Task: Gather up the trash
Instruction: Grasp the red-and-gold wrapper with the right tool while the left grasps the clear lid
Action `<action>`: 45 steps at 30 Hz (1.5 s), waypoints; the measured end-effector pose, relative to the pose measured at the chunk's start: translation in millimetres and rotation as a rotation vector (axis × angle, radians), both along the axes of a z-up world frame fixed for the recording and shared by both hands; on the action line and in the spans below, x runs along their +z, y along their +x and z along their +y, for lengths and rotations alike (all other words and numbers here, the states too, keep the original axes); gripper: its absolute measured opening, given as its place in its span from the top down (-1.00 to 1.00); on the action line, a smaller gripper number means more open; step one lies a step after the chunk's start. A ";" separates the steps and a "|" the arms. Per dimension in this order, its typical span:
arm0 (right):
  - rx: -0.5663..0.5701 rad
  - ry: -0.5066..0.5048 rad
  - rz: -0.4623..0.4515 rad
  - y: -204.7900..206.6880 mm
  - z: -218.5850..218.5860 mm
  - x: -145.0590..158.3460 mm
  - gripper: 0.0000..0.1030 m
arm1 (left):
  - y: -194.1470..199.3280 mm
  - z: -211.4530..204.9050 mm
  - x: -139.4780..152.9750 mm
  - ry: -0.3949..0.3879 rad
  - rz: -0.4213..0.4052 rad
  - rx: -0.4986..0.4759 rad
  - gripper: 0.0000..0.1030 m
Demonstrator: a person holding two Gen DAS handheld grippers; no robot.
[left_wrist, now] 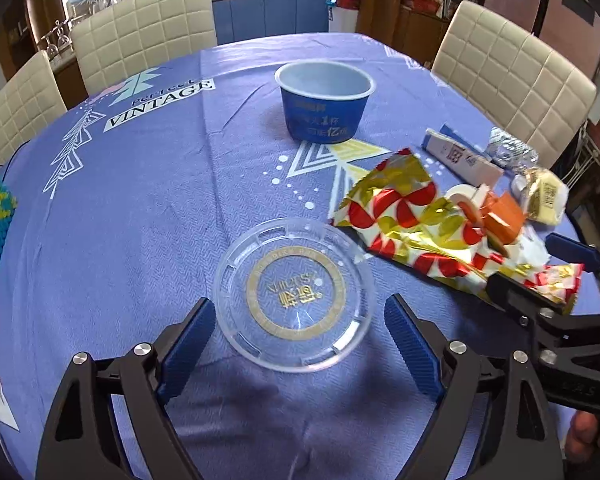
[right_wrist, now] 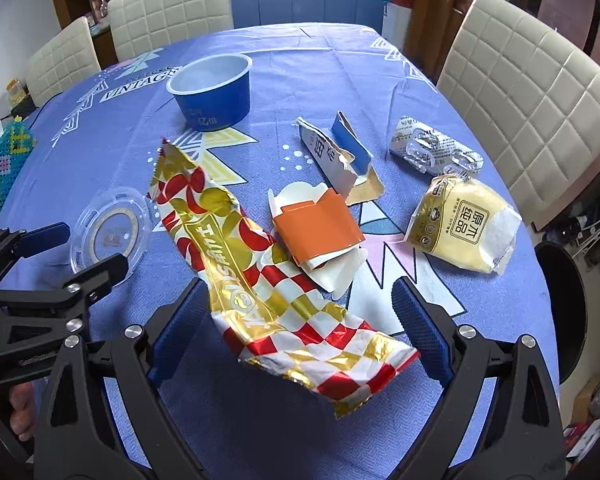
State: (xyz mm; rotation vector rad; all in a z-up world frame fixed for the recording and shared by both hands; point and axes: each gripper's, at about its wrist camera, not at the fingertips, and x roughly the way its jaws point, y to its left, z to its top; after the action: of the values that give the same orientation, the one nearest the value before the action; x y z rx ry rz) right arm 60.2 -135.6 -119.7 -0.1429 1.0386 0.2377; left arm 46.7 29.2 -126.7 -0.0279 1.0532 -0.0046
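A clear round plastic lid [left_wrist: 295,295] with a gold ring lies on the blue tablecloth, between the open fingers of my left gripper [left_wrist: 300,344]. A blue paper cup [left_wrist: 325,103] stands upright behind it. A red, gold and white foil wrapper [right_wrist: 268,280] lies between the open fingers of my right gripper [right_wrist: 300,332]. Beside the wrapper lie a torn orange and white carton [right_wrist: 318,232], a torn blue and white box [right_wrist: 340,156], a silver blister pack [right_wrist: 434,148] and a yellow packet [right_wrist: 466,224]. The right gripper also shows in the left wrist view [left_wrist: 540,276], at the wrapper's end.
The tablecloth [left_wrist: 140,220] covers an oval table with cream padded chairs [left_wrist: 512,80] around it. A beaded bag [right_wrist: 4,168] sits at the left edge. A black bin [right_wrist: 560,308] stands off the table's right side. A kitchen counter is behind.
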 end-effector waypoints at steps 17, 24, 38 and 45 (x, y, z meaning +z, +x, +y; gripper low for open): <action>-0.009 0.004 0.037 7.2 11.8 -10.6 -0.11 | 26.4 3.6 -13.1 0.030 0.012 -0.099 -0.70; -0.020 0.022 0.071 6.6 7.9 -12.8 0.42 | 20.3 8.5 -11.5 0.015 0.002 -0.089 -0.67; 0.054 0.052 0.010 -13.0 8.6 14.1 0.70 | -5.0 10.5 18.5 0.021 -0.074 -0.019 -0.66; 0.057 0.090 -0.007 -17.2 -0.5 17.2 -0.88 | -10.3 12.3 17.1 0.026 -0.073 0.011 -0.66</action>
State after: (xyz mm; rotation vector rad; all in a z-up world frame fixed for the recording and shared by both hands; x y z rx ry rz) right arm 43.0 -136.0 -102.5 -0.0923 1.0161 0.3353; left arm 36.4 41.5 -109.5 -0.0103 0.9795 0.0176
